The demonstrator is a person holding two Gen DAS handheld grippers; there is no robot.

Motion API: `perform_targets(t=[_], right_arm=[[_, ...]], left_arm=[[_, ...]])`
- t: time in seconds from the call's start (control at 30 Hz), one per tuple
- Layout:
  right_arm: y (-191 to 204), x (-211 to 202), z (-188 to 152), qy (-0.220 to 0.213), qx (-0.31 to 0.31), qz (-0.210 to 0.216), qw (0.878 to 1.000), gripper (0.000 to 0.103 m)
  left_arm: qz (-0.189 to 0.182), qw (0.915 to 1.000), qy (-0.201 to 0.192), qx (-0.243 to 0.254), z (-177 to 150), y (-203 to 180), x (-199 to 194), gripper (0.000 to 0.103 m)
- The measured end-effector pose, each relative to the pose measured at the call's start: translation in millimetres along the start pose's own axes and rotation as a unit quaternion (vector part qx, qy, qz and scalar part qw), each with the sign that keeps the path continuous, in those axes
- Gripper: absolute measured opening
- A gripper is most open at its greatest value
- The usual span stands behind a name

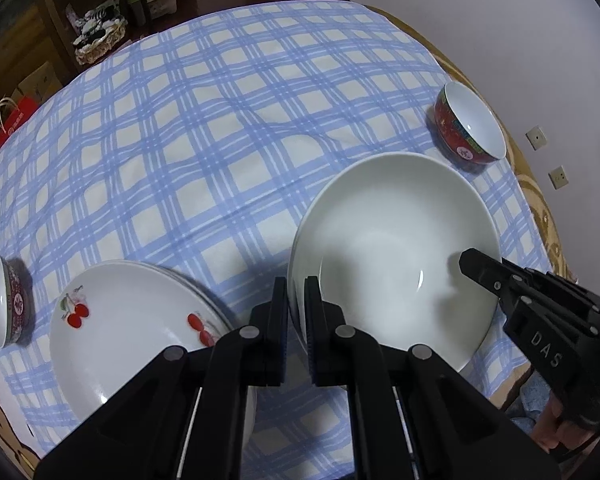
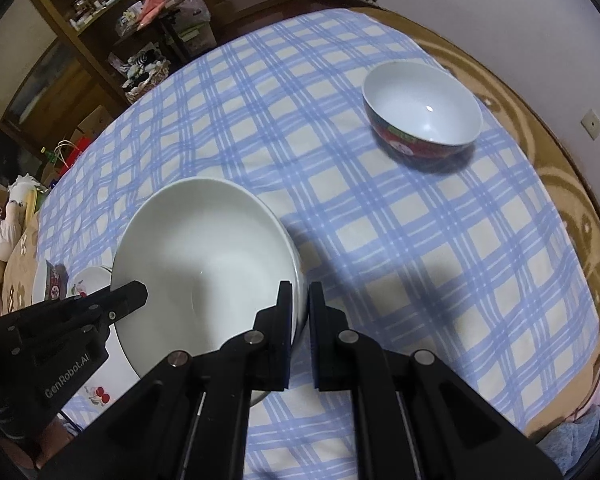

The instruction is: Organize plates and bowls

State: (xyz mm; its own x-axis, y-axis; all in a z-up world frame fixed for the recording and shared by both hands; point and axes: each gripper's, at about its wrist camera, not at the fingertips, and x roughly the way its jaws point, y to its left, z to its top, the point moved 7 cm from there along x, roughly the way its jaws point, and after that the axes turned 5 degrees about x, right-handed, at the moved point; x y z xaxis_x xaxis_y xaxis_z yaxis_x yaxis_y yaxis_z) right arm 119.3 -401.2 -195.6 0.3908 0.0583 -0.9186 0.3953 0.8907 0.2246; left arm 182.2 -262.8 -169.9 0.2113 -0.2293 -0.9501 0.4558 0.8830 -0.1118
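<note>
Surface: we see a checked cloth (image 1: 204,152) over the counter (image 2: 572,184).
Room: shelves (image 2: 100,32) behind.
Edges: red bowl (image 2: 422,114) near far-right edge.
Grippers: our left gripper (image 1: 297,292) and right gripper (image 2: 300,298) each pinch the white bowl (image 1: 392,248) rim.

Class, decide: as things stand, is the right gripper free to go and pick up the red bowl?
Probably not yet. The right gripper is shut on the white plate's rim; the cloth towards the red bowl is bare.

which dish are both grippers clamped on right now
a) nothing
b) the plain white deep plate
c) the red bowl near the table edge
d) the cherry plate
b: the left gripper pinches one rim of the plain white deep plate and the right gripper pinches the opposite rim; the cherry plate and red bowl sit untouched.
</note>
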Motion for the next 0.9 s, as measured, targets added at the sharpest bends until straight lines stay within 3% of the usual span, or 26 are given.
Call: perform_targets(t=[0.43,0.9], right_arm=[[-16.5,21.4,-3.5,0.029,0.019,-0.011,0.999,0.008],[-18.6,27.0,-4.3,0.039,0.021,-0.012,0.999,0.008]], left_arm=[[0.0,0.9996,0.027,-0.009,-6.0,-9.3,28.9,0.008],[0.009,0.9995,0.029,-0.008,-6.4,-12.3,30.2,0.008]])
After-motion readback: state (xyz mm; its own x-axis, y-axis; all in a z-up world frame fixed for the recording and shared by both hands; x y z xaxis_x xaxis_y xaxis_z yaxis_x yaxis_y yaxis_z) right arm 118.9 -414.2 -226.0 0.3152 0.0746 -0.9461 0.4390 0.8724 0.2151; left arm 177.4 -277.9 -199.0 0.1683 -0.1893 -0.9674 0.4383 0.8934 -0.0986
